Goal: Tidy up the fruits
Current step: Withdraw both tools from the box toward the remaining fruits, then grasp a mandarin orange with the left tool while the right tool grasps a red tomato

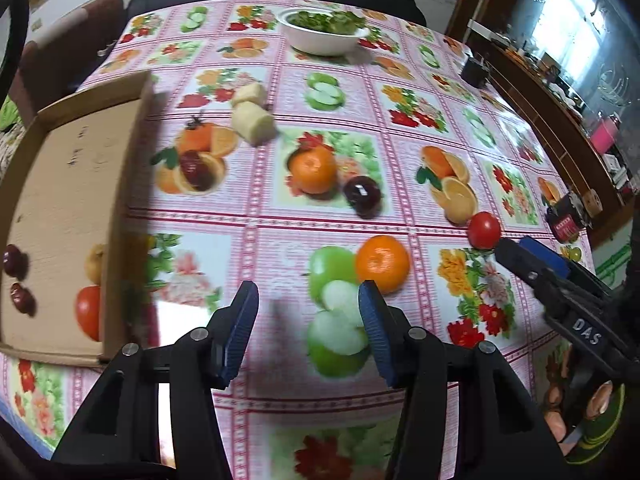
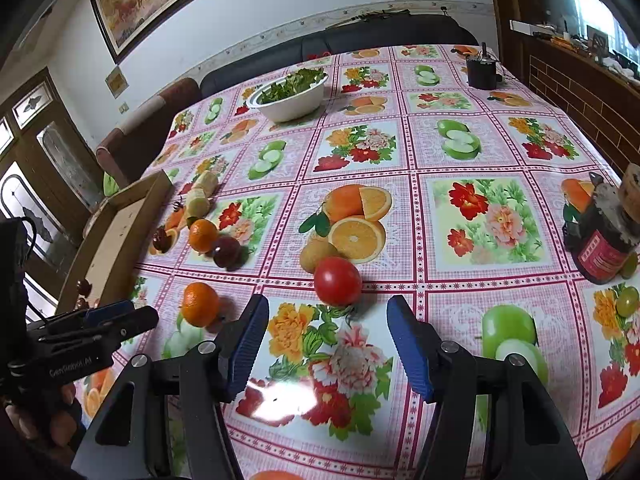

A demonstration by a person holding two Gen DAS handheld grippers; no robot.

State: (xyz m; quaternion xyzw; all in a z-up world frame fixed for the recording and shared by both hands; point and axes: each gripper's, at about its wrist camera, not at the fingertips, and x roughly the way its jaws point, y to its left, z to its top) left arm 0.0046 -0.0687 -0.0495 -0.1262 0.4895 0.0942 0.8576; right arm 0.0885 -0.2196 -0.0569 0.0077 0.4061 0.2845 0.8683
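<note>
Cardboard tray (image 1: 72, 184) at the surface's left edge holds two dark plums (image 1: 16, 276), a yellowish fruit and a tomato (image 1: 89, 312); white bowl (image 1: 324, 34) far back holds greens. Loose on the surface (image 1: 400, 92): two oranges (image 1: 383, 263), a plum, a tomato (image 2: 337, 281). Left gripper (image 1: 308, 300) and right gripper (image 2: 328, 316) jaws both spread, nothing between them.

The left wrist view looks steeply down along its own fingers at the fruit-print tablecloth (image 1: 256, 216), close above it, with the cardboard tray (image 1: 60, 184) at its left edge. The right wrist view sits further right, tilted less steeply (more wall shows). Both share the near tangerine (image 1: 382, 263) (image 2: 200, 304), the tomato (image 1: 484, 230) (image 2: 337, 281) and the white bowl of greens (image 1: 324, 34) (image 2: 290, 98).
</note>
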